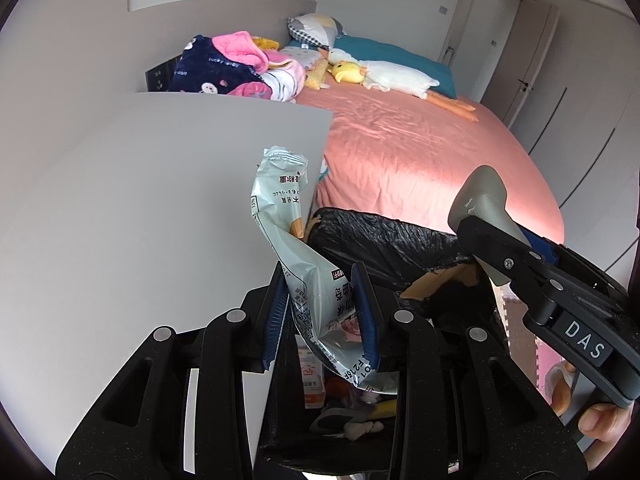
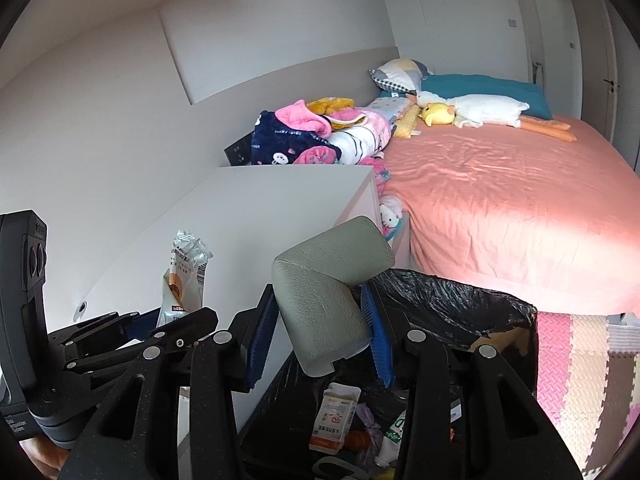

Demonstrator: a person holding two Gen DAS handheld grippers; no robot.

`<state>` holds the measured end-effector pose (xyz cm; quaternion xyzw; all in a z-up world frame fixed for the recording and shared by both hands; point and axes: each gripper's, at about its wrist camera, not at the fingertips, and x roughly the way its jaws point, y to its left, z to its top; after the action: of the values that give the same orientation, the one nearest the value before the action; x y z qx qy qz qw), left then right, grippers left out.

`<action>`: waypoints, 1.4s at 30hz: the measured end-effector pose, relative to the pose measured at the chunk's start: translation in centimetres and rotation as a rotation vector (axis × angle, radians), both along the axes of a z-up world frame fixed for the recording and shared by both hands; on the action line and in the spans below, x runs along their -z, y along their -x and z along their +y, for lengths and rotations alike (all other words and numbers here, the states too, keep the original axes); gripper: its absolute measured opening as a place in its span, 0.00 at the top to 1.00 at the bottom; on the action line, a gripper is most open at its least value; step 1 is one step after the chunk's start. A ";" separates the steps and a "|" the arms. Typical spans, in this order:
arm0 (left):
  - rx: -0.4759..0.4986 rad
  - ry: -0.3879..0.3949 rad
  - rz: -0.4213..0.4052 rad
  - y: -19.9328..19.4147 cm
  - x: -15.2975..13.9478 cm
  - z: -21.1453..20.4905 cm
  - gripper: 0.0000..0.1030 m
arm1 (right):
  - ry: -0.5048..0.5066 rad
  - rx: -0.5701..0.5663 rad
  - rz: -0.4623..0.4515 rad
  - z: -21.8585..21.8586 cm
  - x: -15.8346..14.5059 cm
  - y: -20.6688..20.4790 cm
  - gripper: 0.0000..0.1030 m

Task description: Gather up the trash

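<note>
1. The left gripper (image 1: pixel 322 312) is clamped on a pale snack wrapper (image 1: pixel 296 240), which hangs above the open bin (image 1: pixel 384 236) lined with a black bag.
2. The right gripper (image 2: pixel 316 328) pinches a grey foam corner guard (image 2: pixel 328 280) over the same bin.
3. Cartons and what look like crumpled scraps lie inside the bin.
4. A white cabinet (image 1: pixel 140 200) stands just beside it, and a pink bed (image 2: pixel 500 208) lies behind.

Glossy, crinkled plastic wrapper (image 1: pixel 298 240); grey foam corner guard (image 2: pixel 324 280) with a leathery grain; shiny black plastic bin liner (image 2: pixel 448 300); matt smooth white bench (image 1: pixel 160 200); bed (image 1: pixel 420 152) in softly sheened pink cloth
</note>
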<state>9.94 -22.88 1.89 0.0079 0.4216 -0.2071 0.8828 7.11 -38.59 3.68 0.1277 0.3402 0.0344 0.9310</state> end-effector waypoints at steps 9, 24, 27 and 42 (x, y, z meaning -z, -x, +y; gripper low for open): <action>0.117 0.016 0.054 0.7 0.8 -2.7 0.66 | -0.015 0.077 -0.006 -3.5 -0.6 1.2 0.57; 0.137 -0.034 -0.005 2.0 0.4 -2.6 0.06 | -0.031 0.192 -0.024 -6.2 -0.7 2.5 0.15; 0.133 -0.028 -0.013 2.1 0.3 -2.4 0.06 | -0.029 0.187 -0.027 -6.1 -0.7 2.7 0.15; 0.121 -0.001 -0.026 2.5 -0.4 -2.0 0.06 | -0.015 0.187 -0.039 -5.8 -1.2 3.1 0.15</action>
<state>7.42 -24.85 2.28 0.0366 0.4088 -0.2598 0.8741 4.00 -44.41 4.89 0.1654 0.3085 -0.0478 0.9355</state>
